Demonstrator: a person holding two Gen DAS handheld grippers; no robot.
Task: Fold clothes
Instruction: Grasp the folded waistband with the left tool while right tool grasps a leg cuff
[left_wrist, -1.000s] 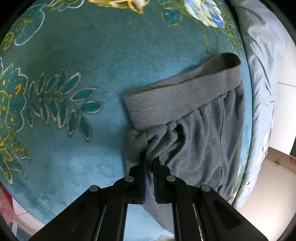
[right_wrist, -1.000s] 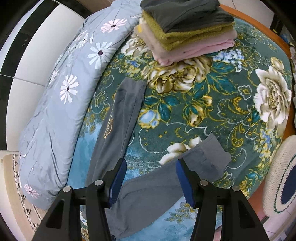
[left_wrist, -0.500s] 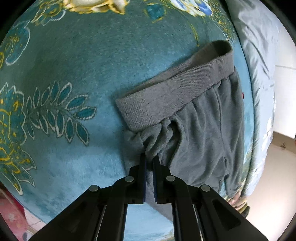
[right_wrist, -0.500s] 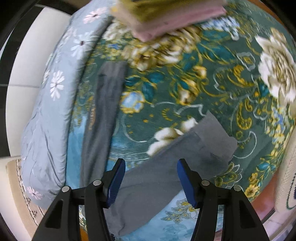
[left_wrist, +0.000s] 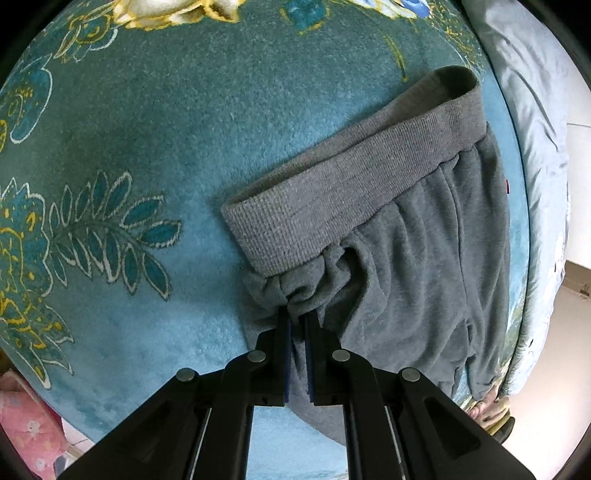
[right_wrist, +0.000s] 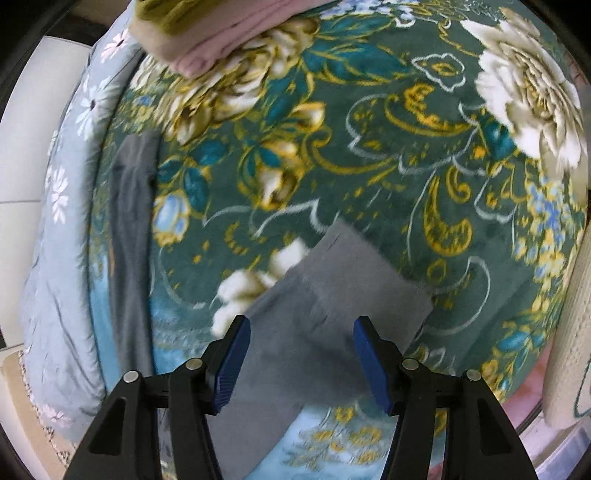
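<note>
Blanket: a teal floral blanket (left_wrist: 155, 155) covers the bed; leaf sprays on its left part in the left wrist view, gold and cream blooms in the right wrist view
Grey trousers: the grey trousers (left_wrist: 417, 266) lie flat on the blanket, right of centre in the left wrist view; the ribbed waistband (left_wrist: 347, 199) runs slantwise from lower left to upper right
Left gripper: the left gripper (left_wrist: 297, 321) is pinched together on a bunched fold of the trousers just below the waistband's lower-left end; the cloth puckers around the tips
Pale quilt: a pale blue quilt (left_wrist: 532, 122) runs along the blanket's right edge in the left wrist view; in the right wrist view it lies along the left edge, printed with white daisies
Trouser legs: one leg (right_wrist: 131, 236) stretches along the left, near the quilt; the other leg (right_wrist: 325, 314) slants across the lower middle, its cuff toward the right
Right gripper: the right gripper (right_wrist: 301, 354) hangs over that slanting leg, near the cuff; its blue pads (right_wrist: 232, 362) stand wide apart, gripping nothing; the view is blurred
Folded pile: folded clothes (right_wrist: 207, 33), olive on pink, sit on the blanket at the top edge
</note>
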